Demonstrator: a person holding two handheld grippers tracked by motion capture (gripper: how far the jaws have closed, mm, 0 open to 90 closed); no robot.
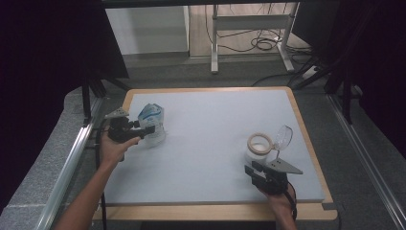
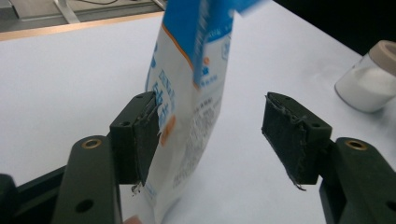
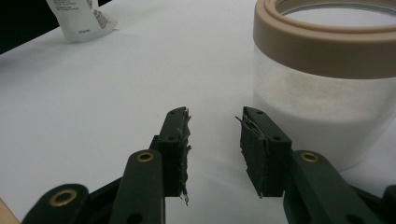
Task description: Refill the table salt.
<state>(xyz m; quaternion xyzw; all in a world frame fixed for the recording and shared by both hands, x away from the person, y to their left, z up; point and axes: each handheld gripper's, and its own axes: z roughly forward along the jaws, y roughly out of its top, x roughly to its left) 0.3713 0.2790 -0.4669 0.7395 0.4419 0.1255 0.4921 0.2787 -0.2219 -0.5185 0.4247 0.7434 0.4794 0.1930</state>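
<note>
On the tabletop's (image 1: 210, 143) left side, your left tool (image 2: 210, 135) stands apart around one upright pouch (image 2: 191, 93), one pad touching it. Withdraw level, so it stays standing. Your right tool (image 3: 215, 149), apart and empty, waits beside one open jar (image 3: 327, 88); one lid (image 1: 283, 137) tilts behind.

The pouch (image 2: 187, 107) is glossy printed plastic film. The jar (image 3: 327, 88) is clear glass or plastic with a matt beige rim, holding white powder. The table (image 1: 215, 143) has a matt white top edged in wood. The left gripper (image 2: 219, 135) has rough, frayed black pads.
</note>
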